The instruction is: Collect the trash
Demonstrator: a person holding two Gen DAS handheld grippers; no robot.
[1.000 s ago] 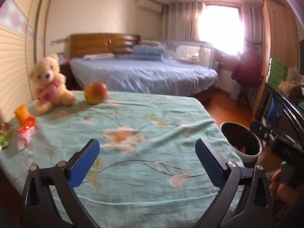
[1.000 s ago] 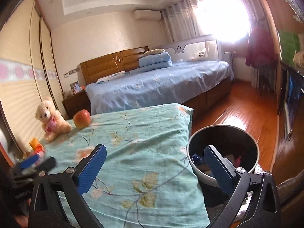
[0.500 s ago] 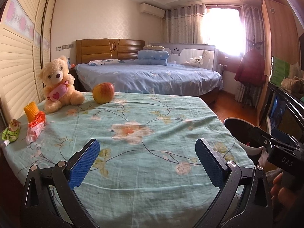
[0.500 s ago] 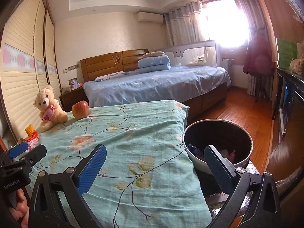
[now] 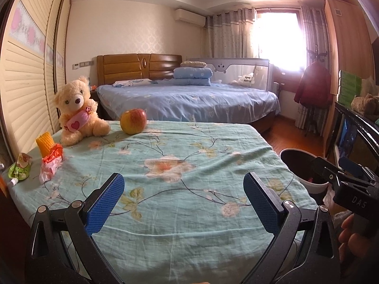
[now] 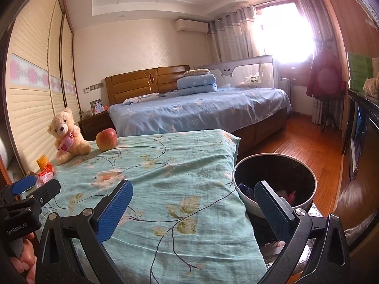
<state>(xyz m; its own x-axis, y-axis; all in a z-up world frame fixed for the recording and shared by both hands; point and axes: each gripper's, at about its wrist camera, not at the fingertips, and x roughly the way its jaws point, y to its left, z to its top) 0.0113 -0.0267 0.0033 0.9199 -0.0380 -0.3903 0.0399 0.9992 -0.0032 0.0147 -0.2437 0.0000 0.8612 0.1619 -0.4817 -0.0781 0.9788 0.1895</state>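
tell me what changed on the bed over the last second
Both open grippers, left gripper and right gripper, tilted up and drew back slightly; neither grasped anything. The red crumpled wrapper, green pouch, red-yellow apple and round black-lined bin stayed put.

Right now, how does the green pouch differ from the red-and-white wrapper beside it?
The green pouch lies flat, with a white spout at the table's edge; the red-and-white wrapper is crumpled and puffed up. The pouch is farther left, the wrapper nearer the yellow item. Both rest untouched on the floral cloth.

Wrinkled cotton tablecloth [image 5: 189,146]; glossy wood floor [image 6: 296,142]; plush bear [image 5: 78,108].
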